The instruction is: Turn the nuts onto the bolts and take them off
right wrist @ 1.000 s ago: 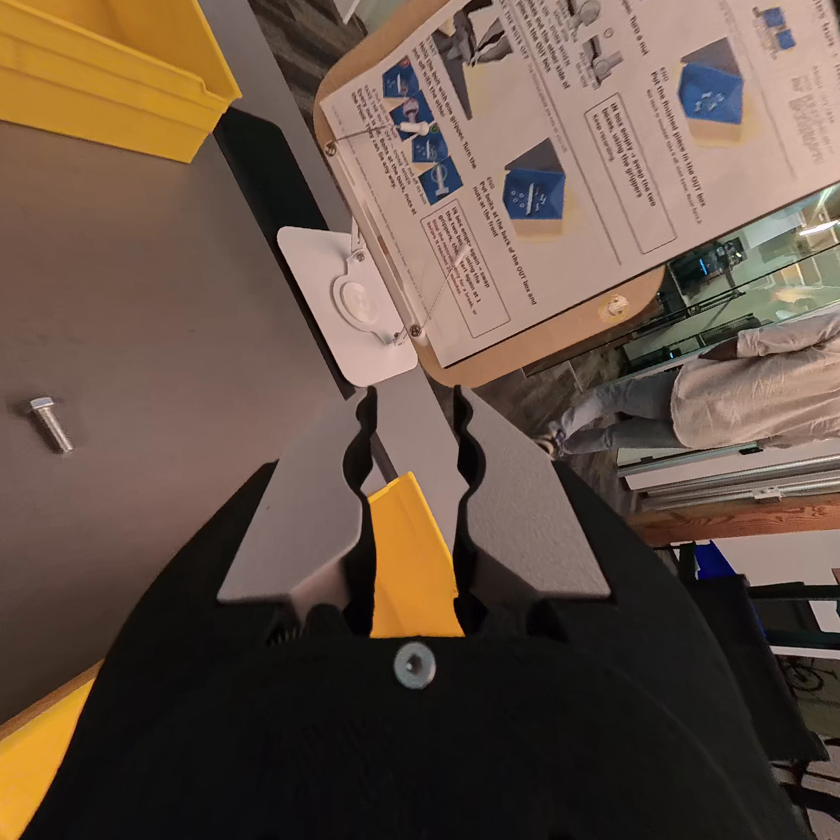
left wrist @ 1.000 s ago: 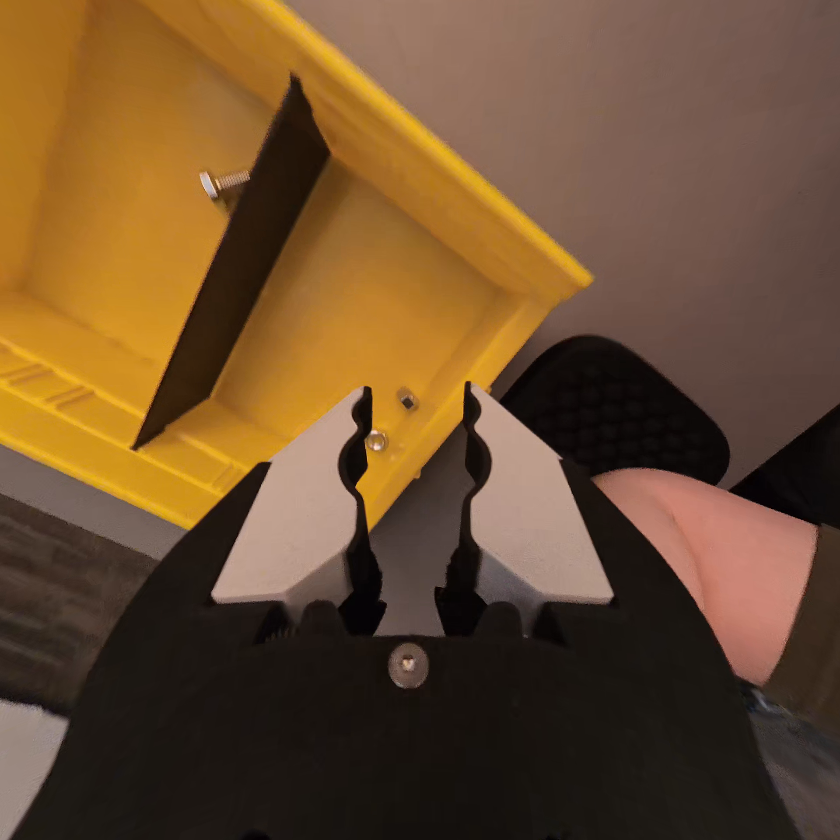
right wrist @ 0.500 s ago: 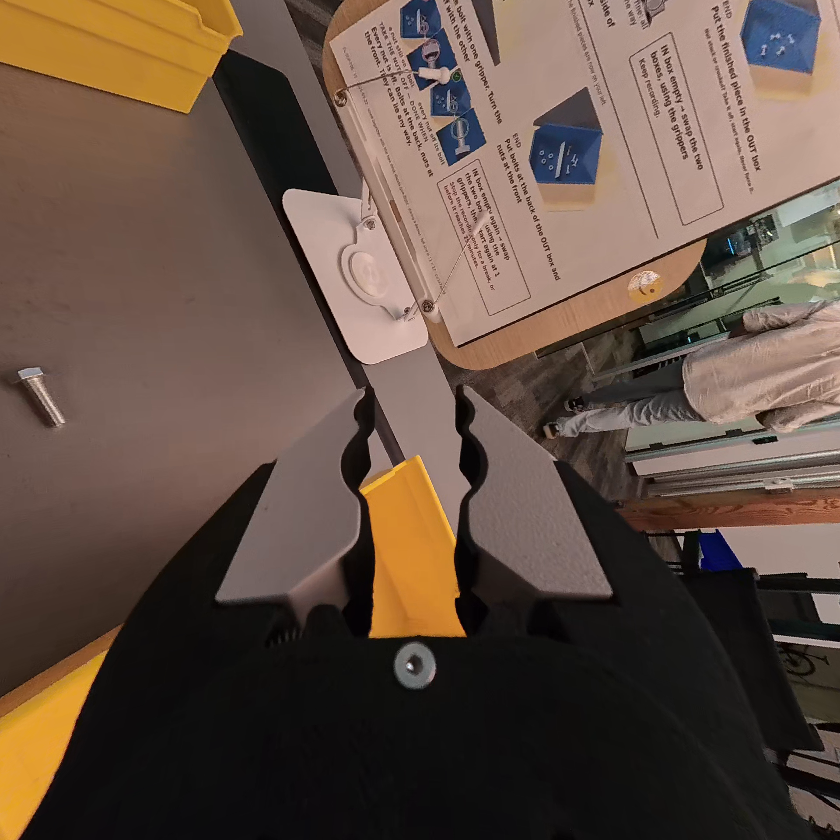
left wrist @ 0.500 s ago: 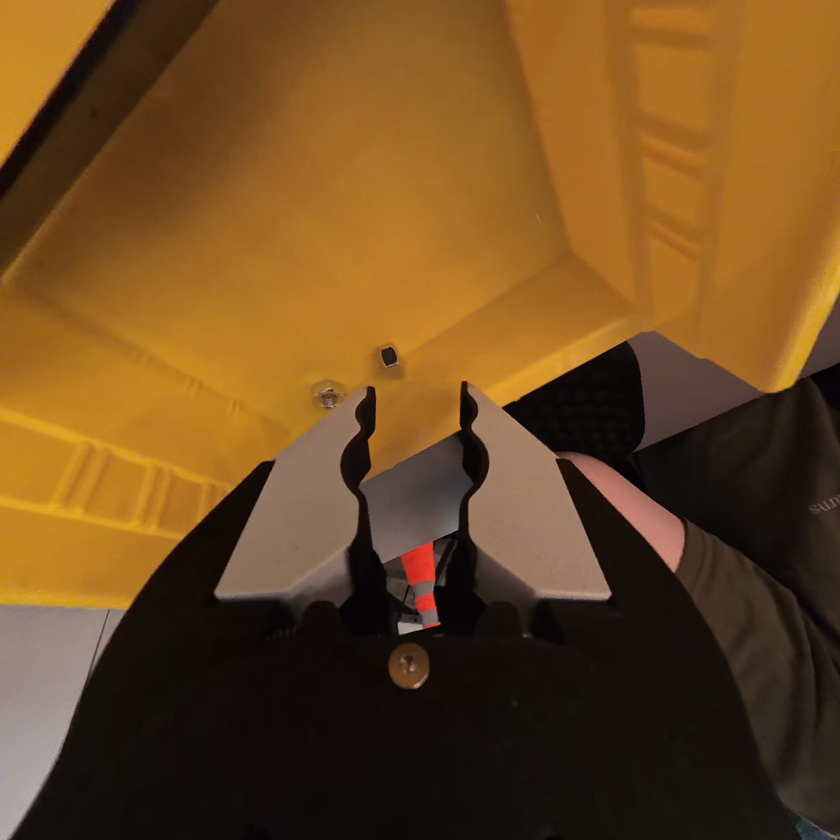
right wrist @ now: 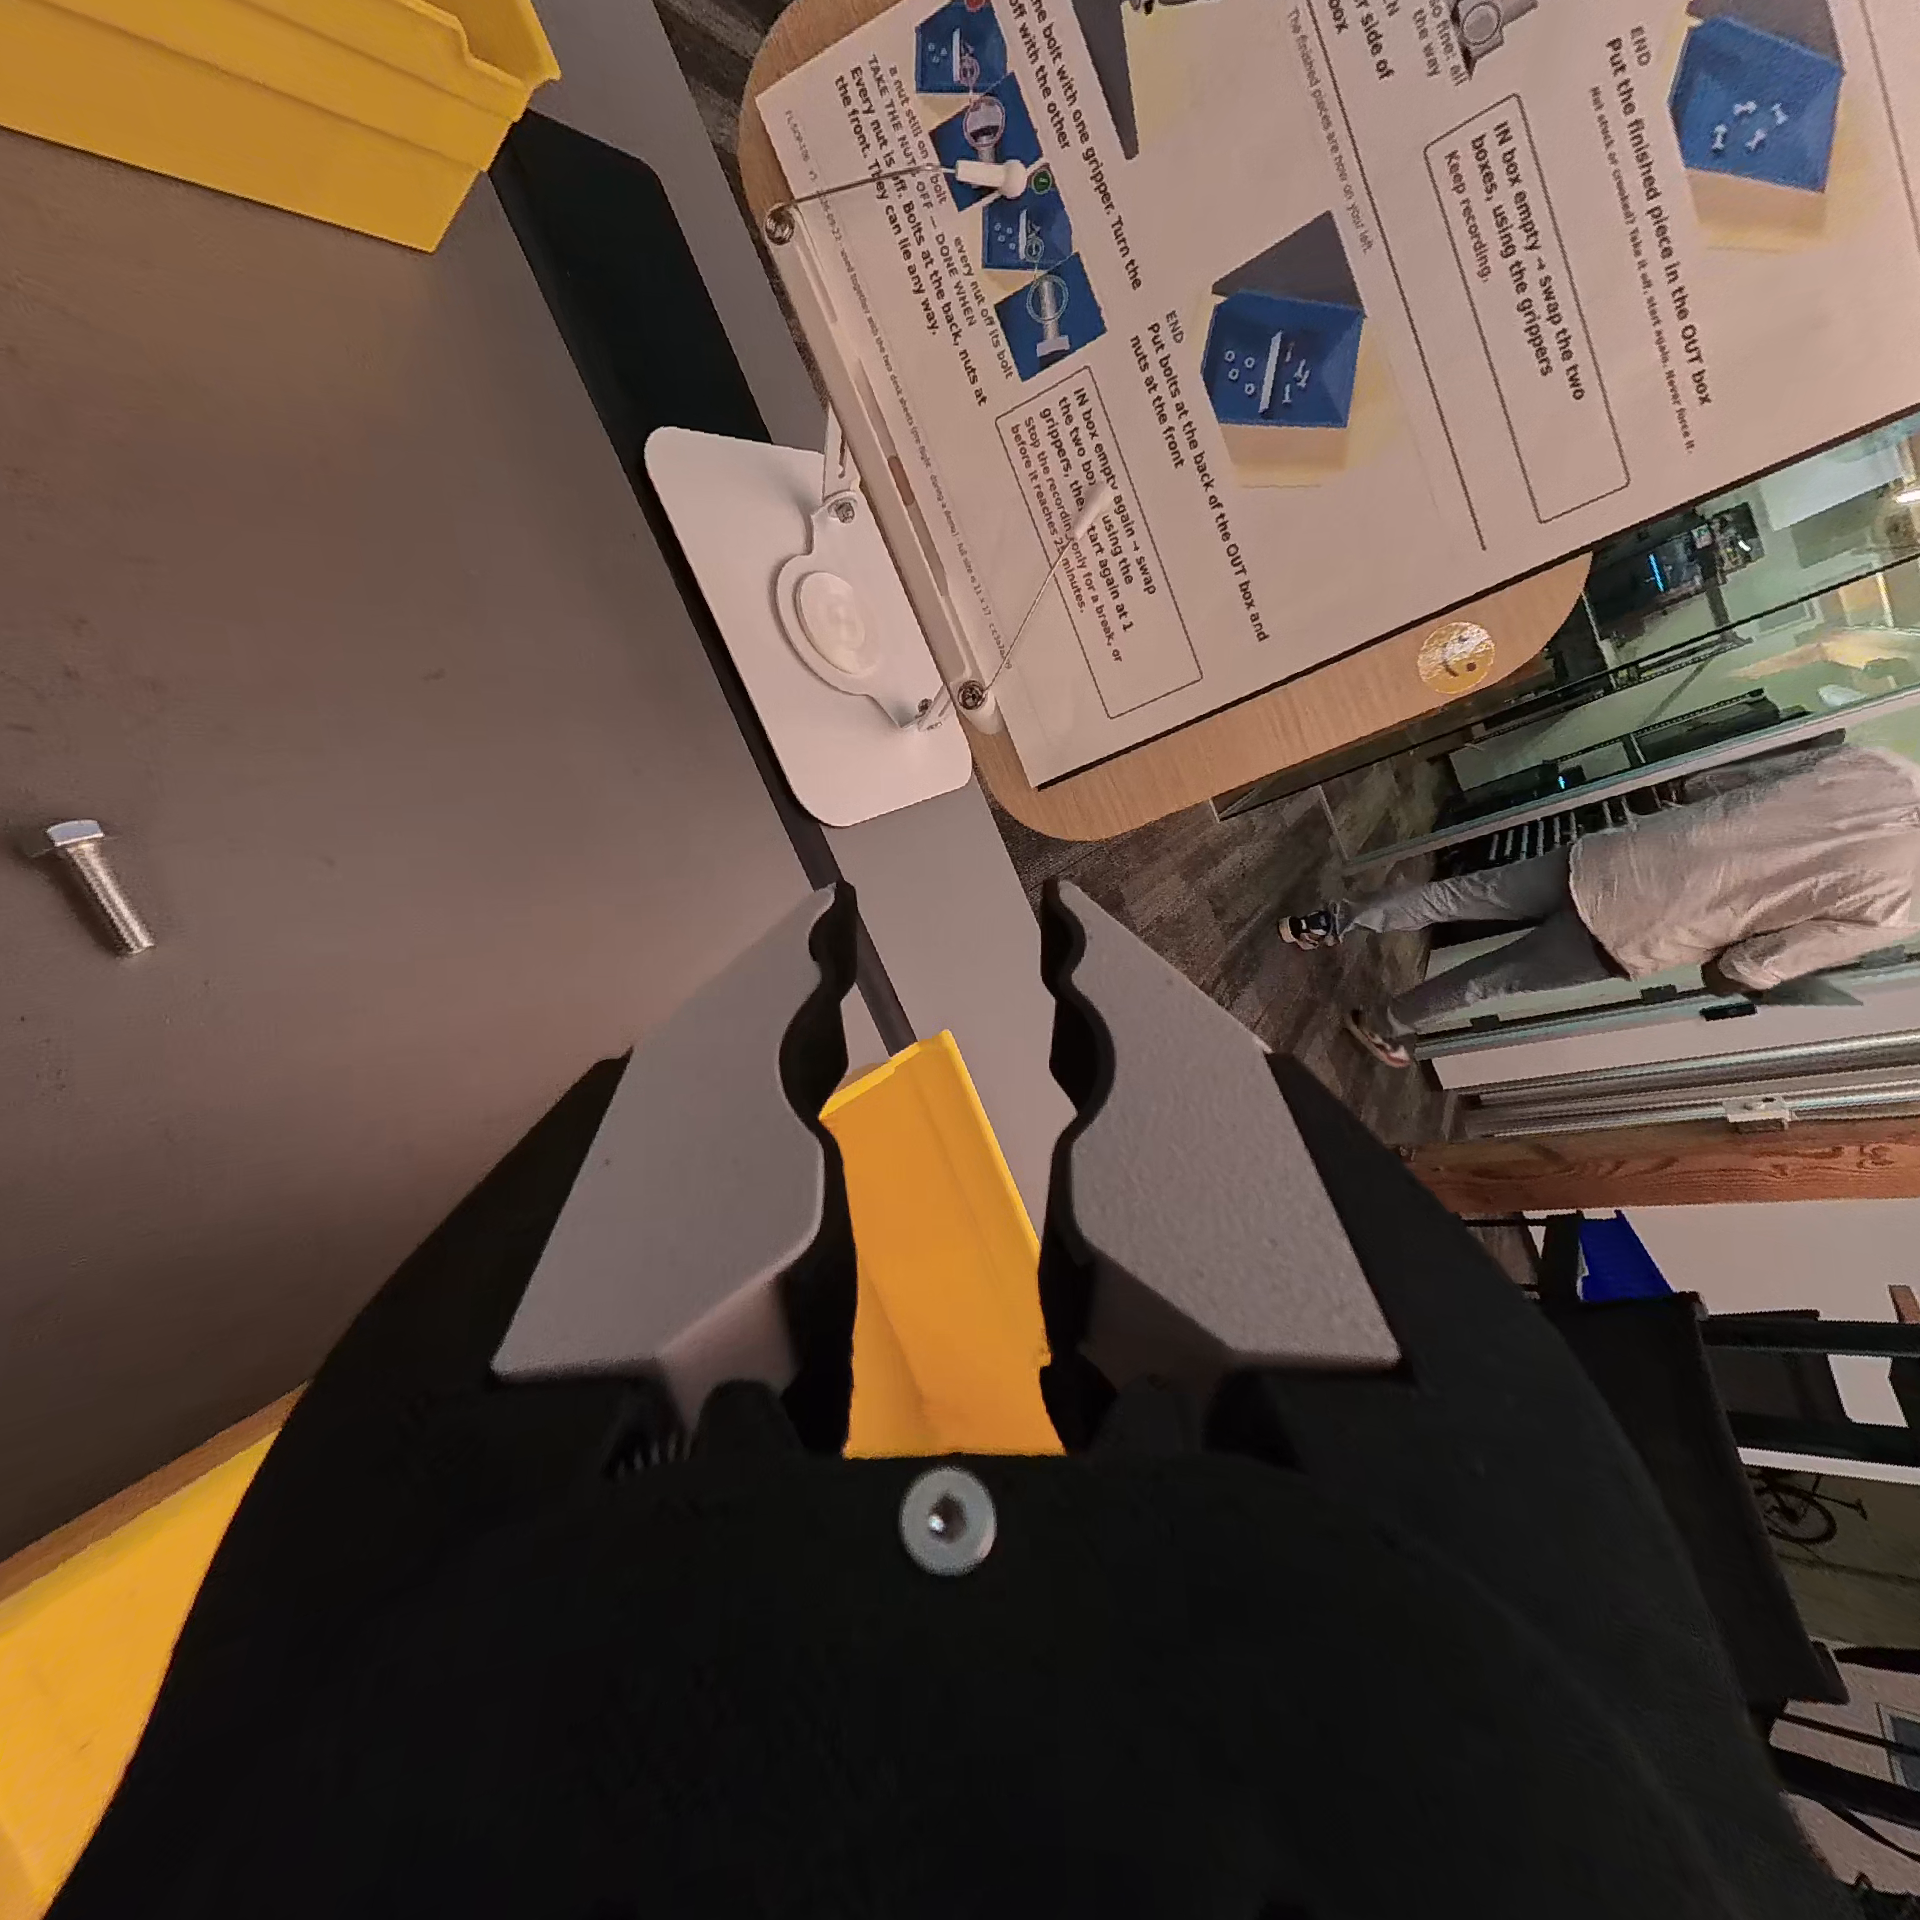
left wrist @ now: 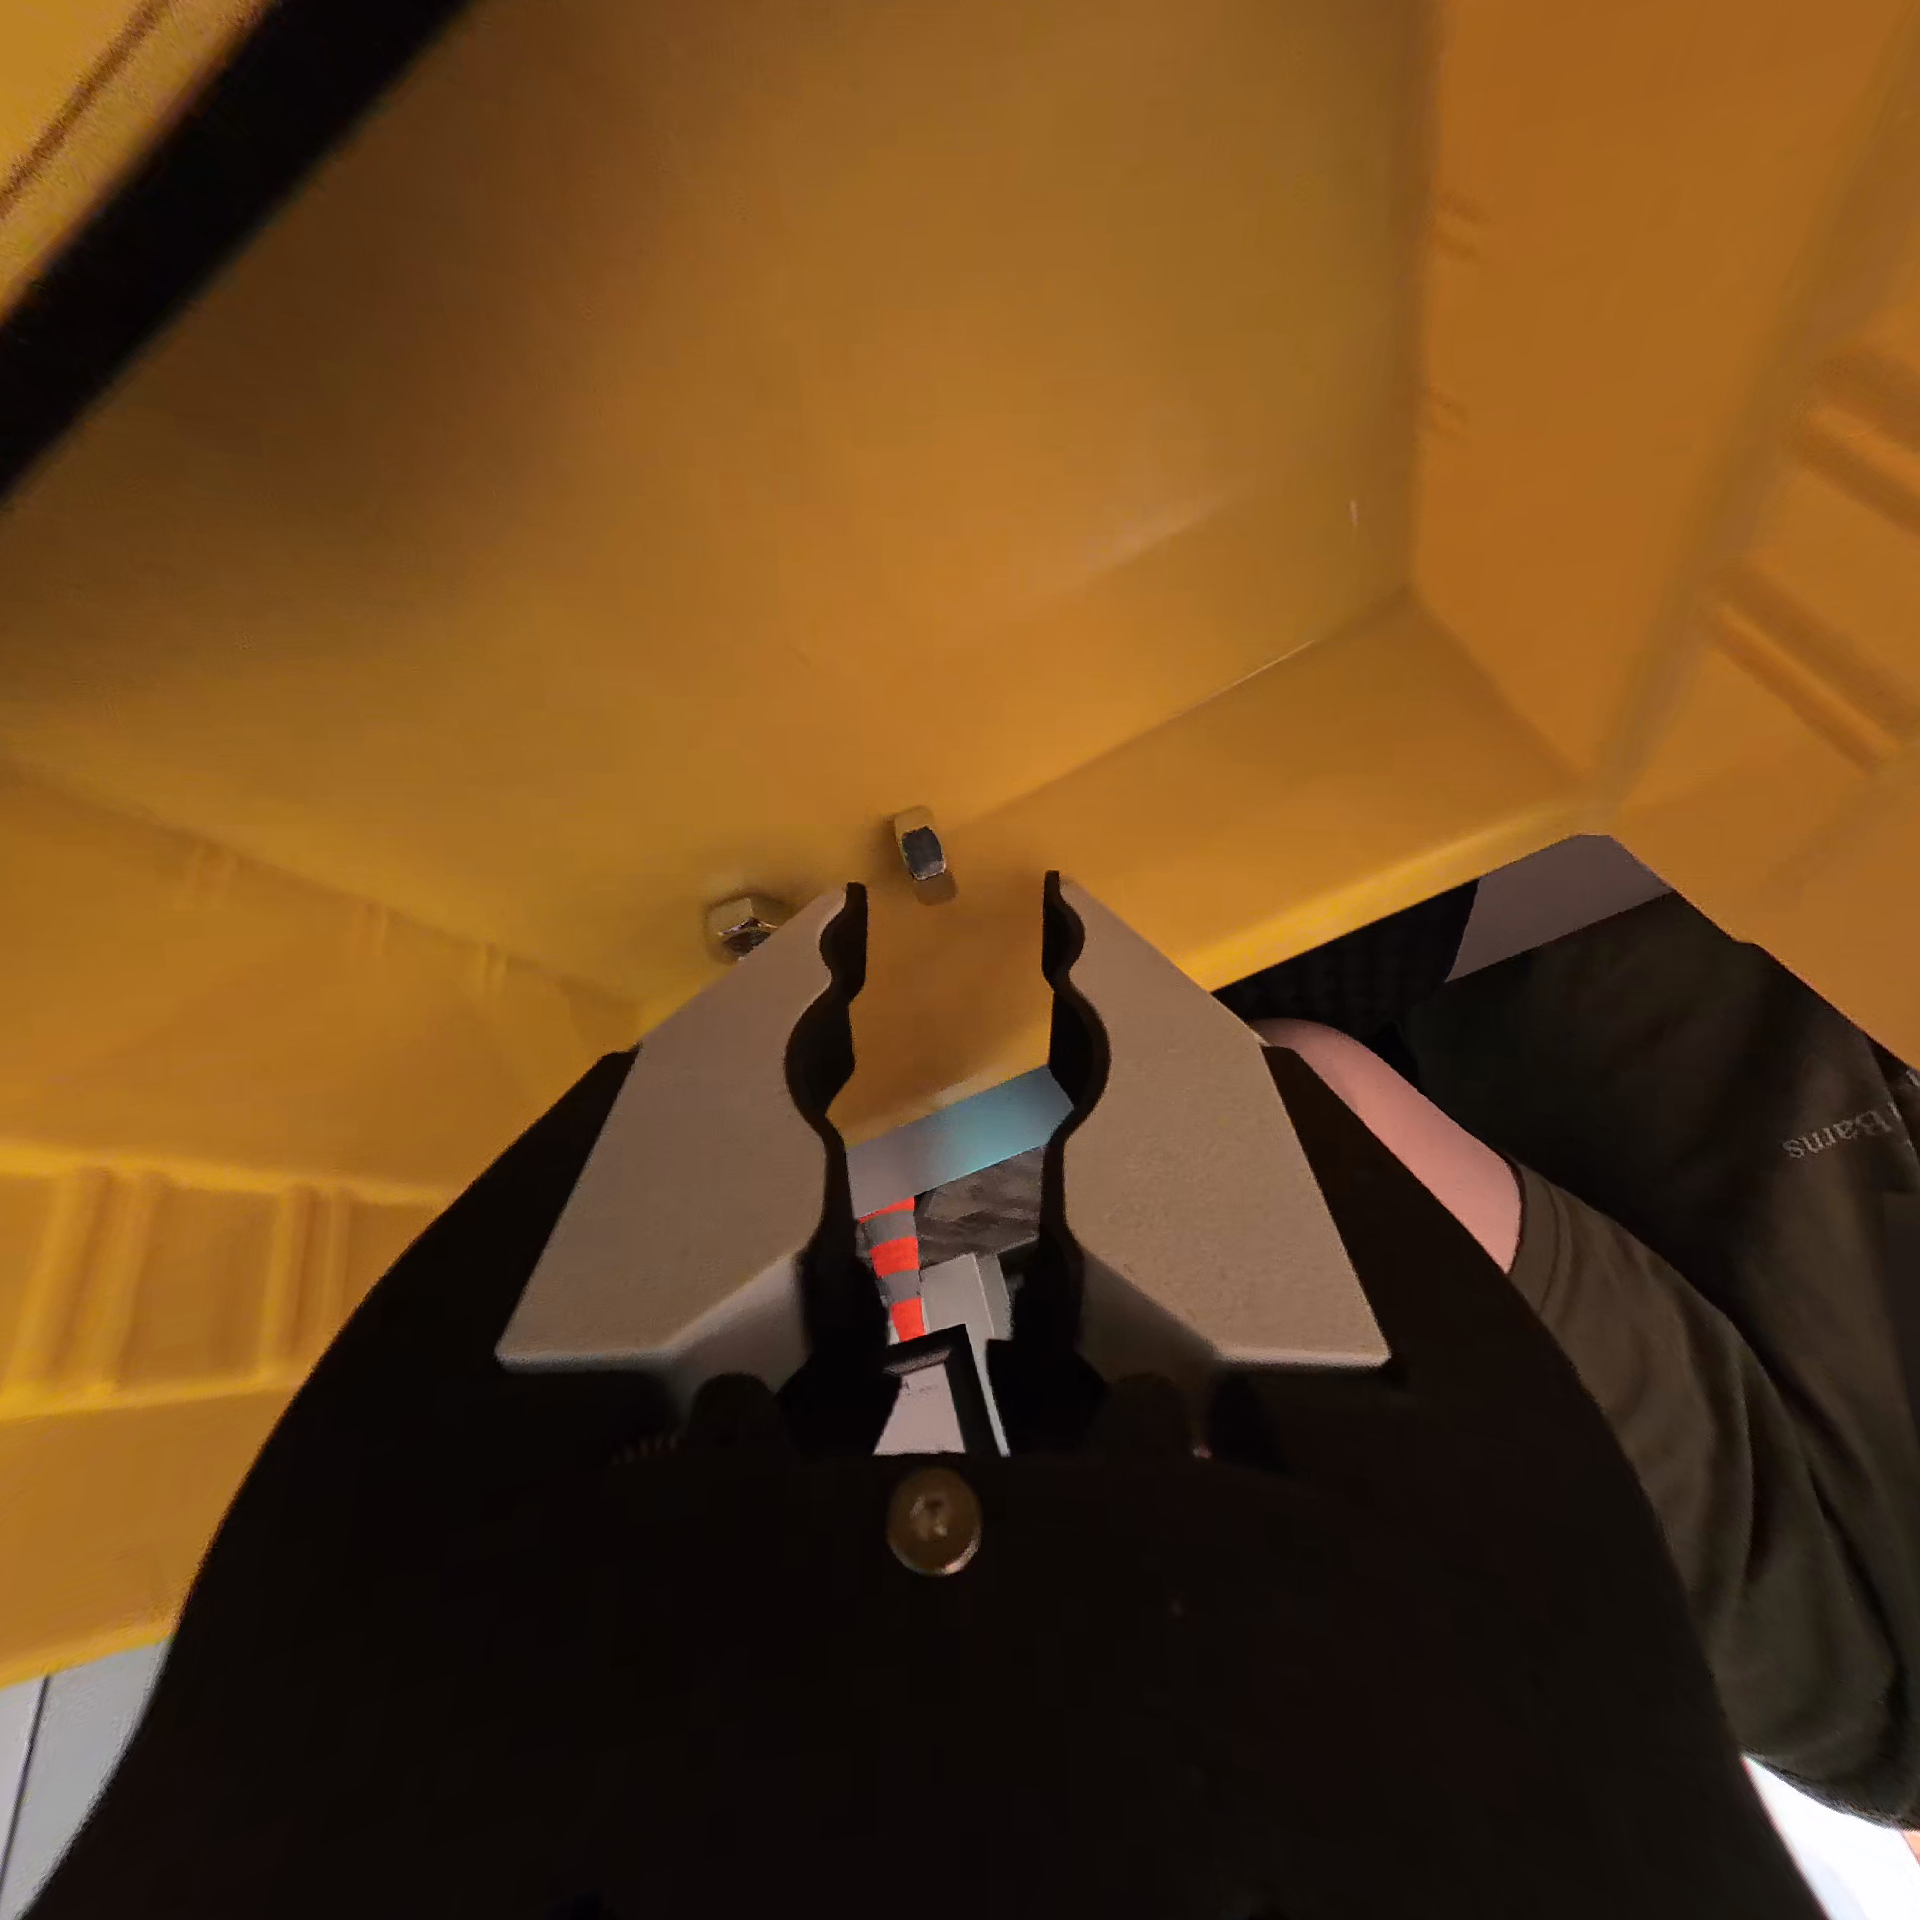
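In the left wrist view my left gripper [left wrist: 948,885] is open and empty, reaching into a yellow bin [left wrist: 831,436]. Two silver nuts lie on the bin floor near its corner: one nut [left wrist: 925,854] just beyond the gap between my fingertips, the other nut [left wrist: 740,923] partly hidden by the left fingertip. In the right wrist view my right gripper [right wrist: 943,896] is open and empty, held above the rim of a yellow bin [right wrist: 935,1226]. A silver bolt [right wrist: 91,883] lies alone on the grey table [right wrist: 364,623] far to the left.
A black divider [left wrist: 187,218] crosses the bin at upper left. A person's arm and dark sleeve [left wrist: 1662,1299] are at right. A second yellow bin [right wrist: 260,94] stands far off. A white stand [right wrist: 821,634] holds an instruction sheet [right wrist: 1299,312]. Another person [right wrist: 1662,904] stands beyond the glass. The tips of one gripper are about 50 cm away from the tips of the other. It is some 25 cm from my right tips to the silver bolt [right wrist: 91,883].
My left gripper has moved down into the bin's front compartment, closing in on the two nuts. My right gripper has drifted only slightly and stays open.
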Demonstrator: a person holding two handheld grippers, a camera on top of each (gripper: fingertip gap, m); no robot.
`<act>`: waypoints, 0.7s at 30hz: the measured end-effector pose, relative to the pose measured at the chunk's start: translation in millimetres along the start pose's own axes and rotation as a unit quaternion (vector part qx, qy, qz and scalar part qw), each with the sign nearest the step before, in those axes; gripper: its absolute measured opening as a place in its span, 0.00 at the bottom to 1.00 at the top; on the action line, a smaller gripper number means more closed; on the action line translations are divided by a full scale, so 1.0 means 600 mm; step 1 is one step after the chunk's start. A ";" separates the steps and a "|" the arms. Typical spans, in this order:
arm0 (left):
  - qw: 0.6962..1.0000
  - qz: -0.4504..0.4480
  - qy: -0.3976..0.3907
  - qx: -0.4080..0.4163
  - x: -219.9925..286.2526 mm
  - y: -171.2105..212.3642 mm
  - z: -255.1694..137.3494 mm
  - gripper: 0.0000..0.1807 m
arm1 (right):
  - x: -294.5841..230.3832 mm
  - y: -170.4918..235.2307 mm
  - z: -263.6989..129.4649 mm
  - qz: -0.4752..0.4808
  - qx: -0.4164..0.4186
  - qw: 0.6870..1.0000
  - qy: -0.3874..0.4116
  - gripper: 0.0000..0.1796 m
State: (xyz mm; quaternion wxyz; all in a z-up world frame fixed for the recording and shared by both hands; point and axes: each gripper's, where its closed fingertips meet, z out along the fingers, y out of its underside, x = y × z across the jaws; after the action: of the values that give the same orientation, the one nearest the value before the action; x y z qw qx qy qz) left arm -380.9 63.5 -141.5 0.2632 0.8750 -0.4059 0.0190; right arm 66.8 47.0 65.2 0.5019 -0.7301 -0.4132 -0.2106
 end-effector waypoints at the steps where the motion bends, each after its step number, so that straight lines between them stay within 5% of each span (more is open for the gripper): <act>1: 1.000 -0.002 0.002 -0.003 0.000 0.000 0.001 0.17 | 0.000 0.000 0.000 0.000 0.000 1.000 0.000 0.19; 21: 0.999 -0.004 0.010 -0.038 -0.004 0.000 0.015 0.04 | -0.005 0.005 -0.004 -0.008 -0.007 1.000 -0.009 0.20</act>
State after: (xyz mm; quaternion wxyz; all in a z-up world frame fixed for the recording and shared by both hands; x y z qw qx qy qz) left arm -383.9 61.1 -149.8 0.3009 0.8656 -0.4001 0.0114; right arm 67.8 43.3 62.3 0.4911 -0.7325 -0.4217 -0.2107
